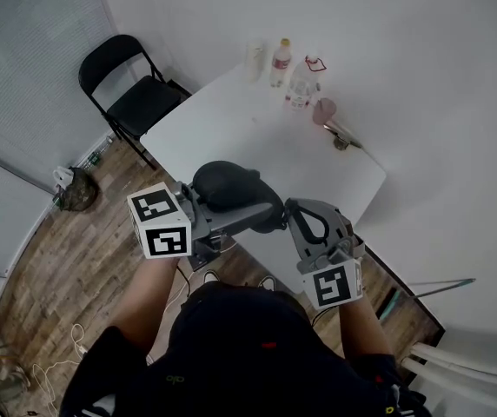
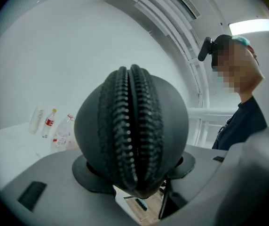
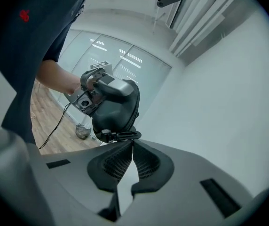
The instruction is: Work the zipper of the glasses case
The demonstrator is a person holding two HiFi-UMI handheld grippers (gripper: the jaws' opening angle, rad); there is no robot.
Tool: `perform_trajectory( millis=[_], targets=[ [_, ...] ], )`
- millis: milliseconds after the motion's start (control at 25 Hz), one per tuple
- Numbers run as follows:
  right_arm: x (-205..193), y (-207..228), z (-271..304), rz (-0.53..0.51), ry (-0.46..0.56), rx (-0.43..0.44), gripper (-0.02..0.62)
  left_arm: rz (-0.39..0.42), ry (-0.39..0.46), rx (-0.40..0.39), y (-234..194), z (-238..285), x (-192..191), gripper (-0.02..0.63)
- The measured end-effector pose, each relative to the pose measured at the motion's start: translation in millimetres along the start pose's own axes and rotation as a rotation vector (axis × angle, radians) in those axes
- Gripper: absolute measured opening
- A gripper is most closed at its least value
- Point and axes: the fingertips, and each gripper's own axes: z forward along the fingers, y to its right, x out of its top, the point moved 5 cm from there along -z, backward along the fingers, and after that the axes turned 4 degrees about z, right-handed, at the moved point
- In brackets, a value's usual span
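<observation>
The left hand-held gripper [image 1: 233, 214], raised over the table's [image 1: 257, 129] near edge, grasps the glasses case [image 1: 227, 185] between its jaws. Just beside it, the right hand-held gripper [image 1: 288, 218] is clenched. Only its own view shows the zipper pull [image 3: 120, 136] at its tips, seemingly pinched.

The glasses case [image 1: 227, 185] is matte black, its zipper two ribbed rows of dark teeth; the zipper pull [image 3: 120, 136] is black too. The left gripper [image 2: 137, 171] and right gripper [image 3: 130, 144] are grey, each with a white cube bearing black square markers. The desk [image 1: 231, 124] is white. At upper left a black chair [image 1: 131, 89] stands on a brown wood-plank floor [image 1: 66, 259]. The bottle [image 1: 281, 62] at top centre has a red label and a yellow cap.
</observation>
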Motion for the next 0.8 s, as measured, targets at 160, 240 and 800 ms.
perform_trajectory(
  millis=[160,240,800],
  targets=[
    [0.8,-4.3,1.6,-0.059,0.006,0.035,0.018,0.016,-0.075,-0.046,-0.3,-0.7,-3.8,0.285],
    [4.6,-8.5,1.6,-0.088,0.012,0.050,0.018,0.028,-0.137,-0.083,3.5,-1.1,-9.8,0.285],
    [9.1,-15.5,6.7,-0.161,0.004,0.092,0.018,0.135,-0.474,-0.134,12.6,12.1,-59.8,0.285]
  ],
)
